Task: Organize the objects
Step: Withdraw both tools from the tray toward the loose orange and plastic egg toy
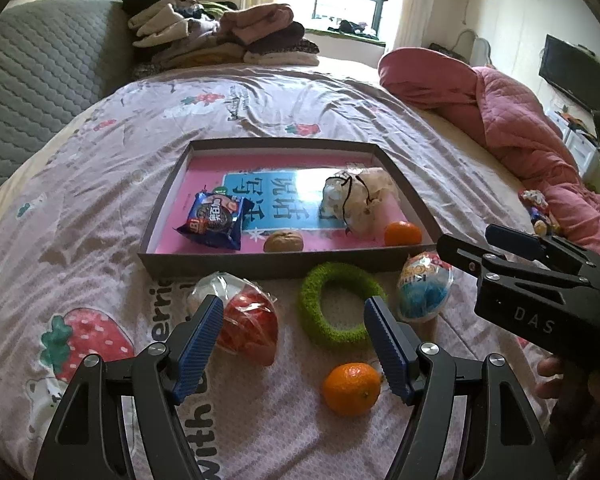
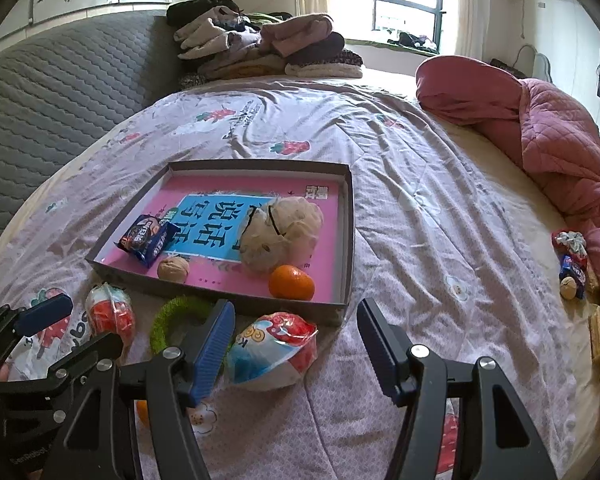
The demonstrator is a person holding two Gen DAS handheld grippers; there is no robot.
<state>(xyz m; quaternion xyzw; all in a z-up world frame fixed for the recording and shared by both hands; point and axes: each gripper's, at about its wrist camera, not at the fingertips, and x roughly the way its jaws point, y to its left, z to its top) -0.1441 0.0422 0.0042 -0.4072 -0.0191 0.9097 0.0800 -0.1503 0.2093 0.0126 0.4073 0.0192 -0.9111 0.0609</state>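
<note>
Both grippers gape, nothing held — left gripper (image 1: 294,338) over the green ring (image 1: 334,306), right gripper (image 2: 296,344) by a wrapped egg toy (image 2: 270,350). Gray tray (image 1: 172,188) holds cookie pack (image 1: 214,220), walnut (image 1: 283,241), orange (image 1: 403,233). Loose orange (image 1: 351,389) shows fully only in left view; bedside snack pile (image 2: 572,264) is clearer in the right.

Green ring (image 1: 337,305), orange tangerine (image 1: 351,389), pink-floored tray (image 1: 204,268), strawberry-print sheet (image 1: 100,184)

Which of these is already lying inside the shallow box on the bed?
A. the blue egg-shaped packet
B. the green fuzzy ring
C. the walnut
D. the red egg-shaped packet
C: the walnut sits inside the box near its front wall, while the green ring and both egg packets lie on the sheet outside it.
</note>
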